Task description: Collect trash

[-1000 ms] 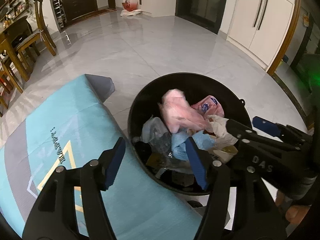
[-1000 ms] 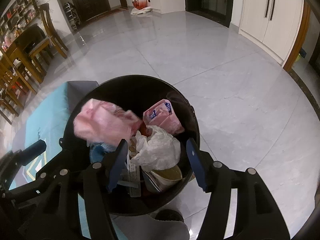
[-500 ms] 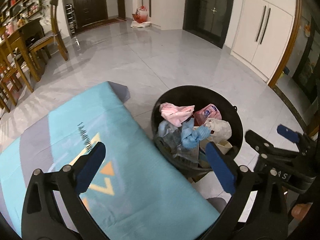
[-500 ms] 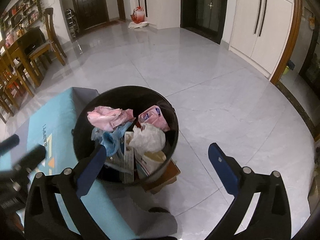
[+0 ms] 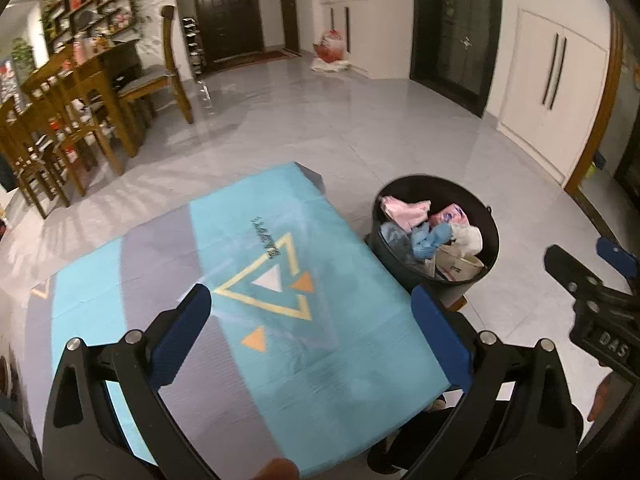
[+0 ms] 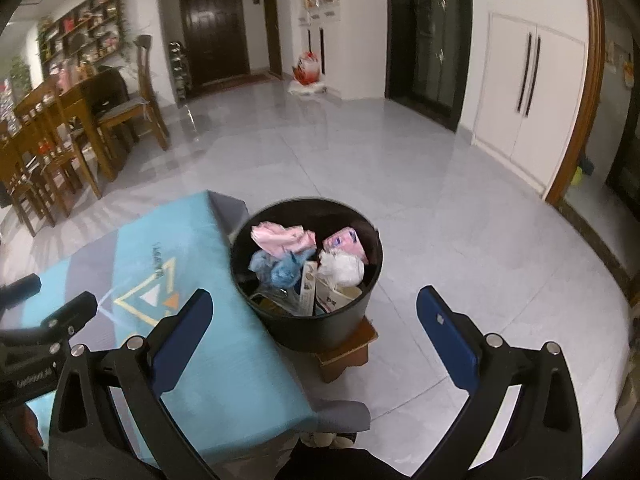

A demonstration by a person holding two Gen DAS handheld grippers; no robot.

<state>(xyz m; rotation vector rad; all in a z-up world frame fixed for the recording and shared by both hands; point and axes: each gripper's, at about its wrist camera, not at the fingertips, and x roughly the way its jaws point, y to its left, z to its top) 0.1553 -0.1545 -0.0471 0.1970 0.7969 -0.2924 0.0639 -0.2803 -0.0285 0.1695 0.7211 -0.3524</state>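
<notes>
Left gripper (image 5: 308, 330): jaws spread wide, nothing btwn them, hovering over the blue tablecloth (image 5: 248, 320). Right gripper (image 6: 312, 328): also wide open & empty, half over the cloth's edge, half over the floor. Right gripper shows at the far right of the left view, w/ a bit of hand under it.

Just ahead of the right gripper, slightly left of its centre line: black trash bin (image 6: 332, 328), sitting on a small wooden stool (image 6: 346, 350), touching or v. near the table edge. From the left gripper it's ahead & to the right. Inside: pink crumpled paper (image 6: 280, 236), blue wad (image 6: 280, 270), white wad (image 6: 342, 266), pink packet (image 6: 346, 242), cartons at the front. Pile sits near rim level.

No loose trash visible on the cloth, so prob. the table part is done or nearly. To do this step well: scan the cloth & floor before committing either hand; keep both jaws open till something's lined up btwn the pads. Anything added should be dropped low over the bin's middle, since a full bin may spill light wads.

Farther ahead: bare grey tile floor (image 6: 380, 168); red-white bag (image 6: 306, 74) by the far wall, poss. next pickup, can't tell.
</notes>
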